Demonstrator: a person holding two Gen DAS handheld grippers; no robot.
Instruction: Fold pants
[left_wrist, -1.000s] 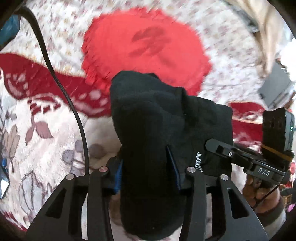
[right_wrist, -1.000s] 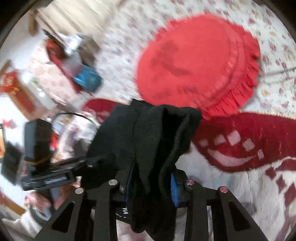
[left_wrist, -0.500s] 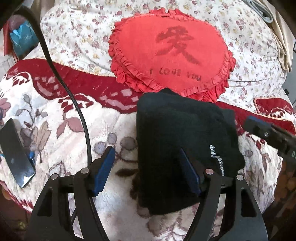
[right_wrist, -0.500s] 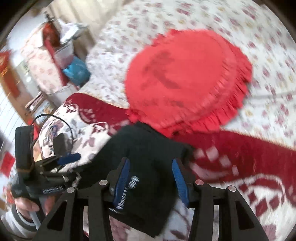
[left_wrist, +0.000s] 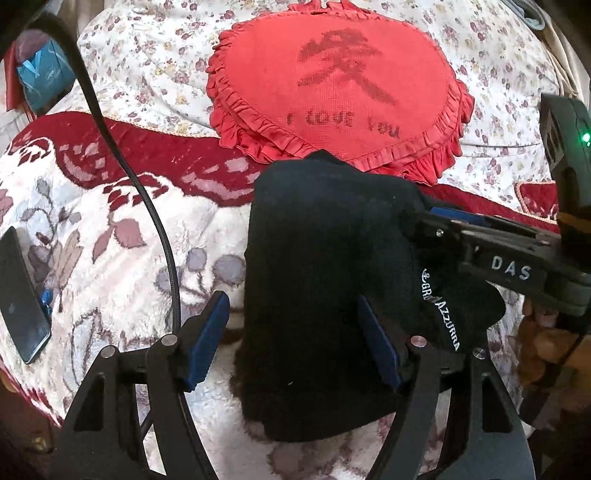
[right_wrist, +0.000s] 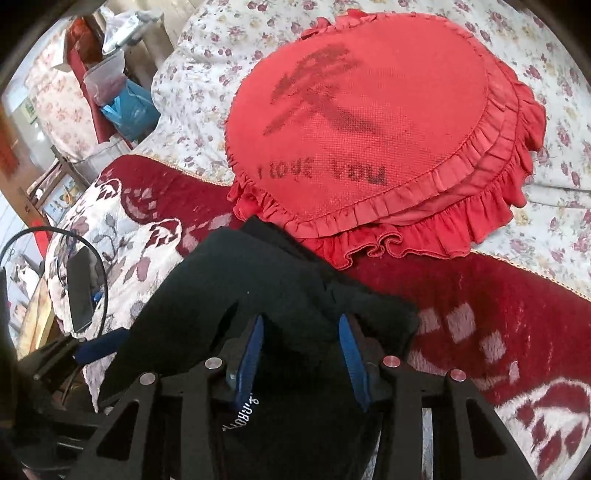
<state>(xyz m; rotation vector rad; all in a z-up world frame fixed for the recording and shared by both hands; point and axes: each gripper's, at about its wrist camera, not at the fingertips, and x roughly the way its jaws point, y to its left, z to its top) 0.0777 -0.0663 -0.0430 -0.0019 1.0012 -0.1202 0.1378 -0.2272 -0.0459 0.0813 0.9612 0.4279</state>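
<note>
Folding pants (left_wrist: 325, 280) on the bed blanket (left_wrist: 110, 236), we find left tongs (left_wrist: 295, 343) released, right tongs (right_wrist: 303, 354) closing astride cloth; heart cushion (left_wrist: 332, 85) reads "I LOVE YOU", phone (left_wrist: 20, 295) nearby.

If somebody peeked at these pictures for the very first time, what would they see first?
The big red heart-shaped cushion with frills and "I love you" on it, lying on the flowery bedspread at the far side. Just in front of it sits the bundle of folded black pants on the red and cream blanket, with the blue-padded left tongs wide open around one edge.
</note>
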